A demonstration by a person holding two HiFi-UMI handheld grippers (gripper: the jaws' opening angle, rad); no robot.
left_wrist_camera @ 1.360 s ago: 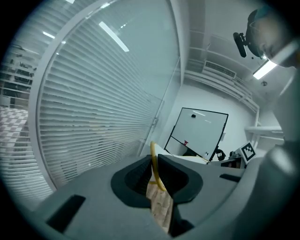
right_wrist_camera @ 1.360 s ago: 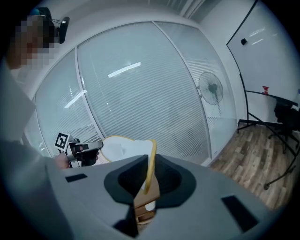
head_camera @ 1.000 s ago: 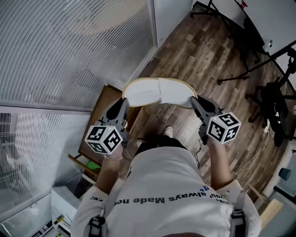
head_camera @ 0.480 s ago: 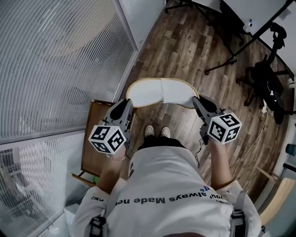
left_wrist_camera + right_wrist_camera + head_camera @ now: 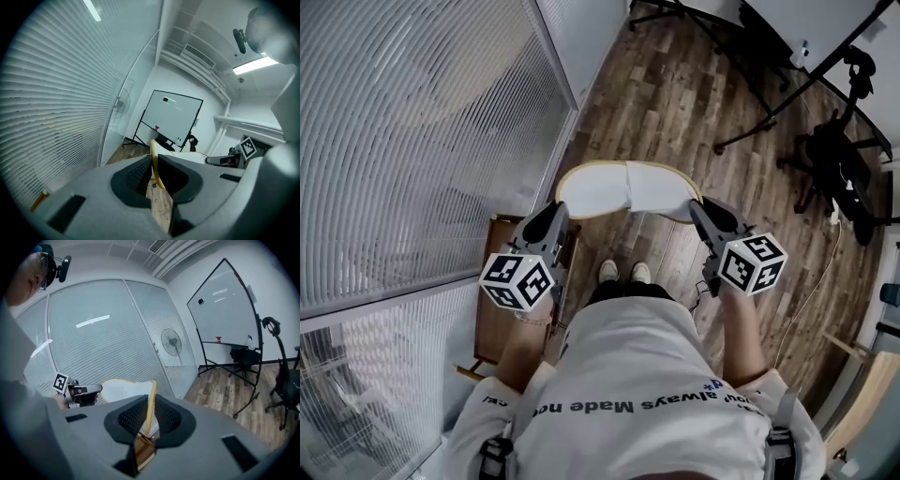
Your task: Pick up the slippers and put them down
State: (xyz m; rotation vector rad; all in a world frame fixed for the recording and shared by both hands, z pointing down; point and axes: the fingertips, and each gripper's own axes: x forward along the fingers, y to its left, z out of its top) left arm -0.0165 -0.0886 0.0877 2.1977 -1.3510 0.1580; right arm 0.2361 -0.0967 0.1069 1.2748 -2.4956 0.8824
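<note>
Two white slippers with yellow rims hang in the air ahead of me, toe to toe, forming one arc. My left gripper (image 5: 562, 212) is shut on the rim of the left slipper (image 5: 592, 190). My right gripper (image 5: 697, 207) is shut on the rim of the right slipper (image 5: 661, 191). In the left gripper view the yellow rim (image 5: 153, 161) runs pinched between the dark pads. The right gripper view shows the same: a yellow edge (image 5: 149, 409) clamped between the pads, with the white slipper (image 5: 123, 391) and the left gripper (image 5: 80, 393) beyond it.
A low wooden stand (image 5: 500, 298) sits on the floor at my left, against the glass wall with blinds (image 5: 422, 141). My feet (image 5: 623, 272) stand on wood flooring below the slippers. A whiteboard stand (image 5: 769, 84) and an office chair (image 5: 834, 169) are at the far right.
The floor has slid under me: the wooden stand has moved down and left in view, and my feet have come into sight. Both slippers stay held in the same pose.
</note>
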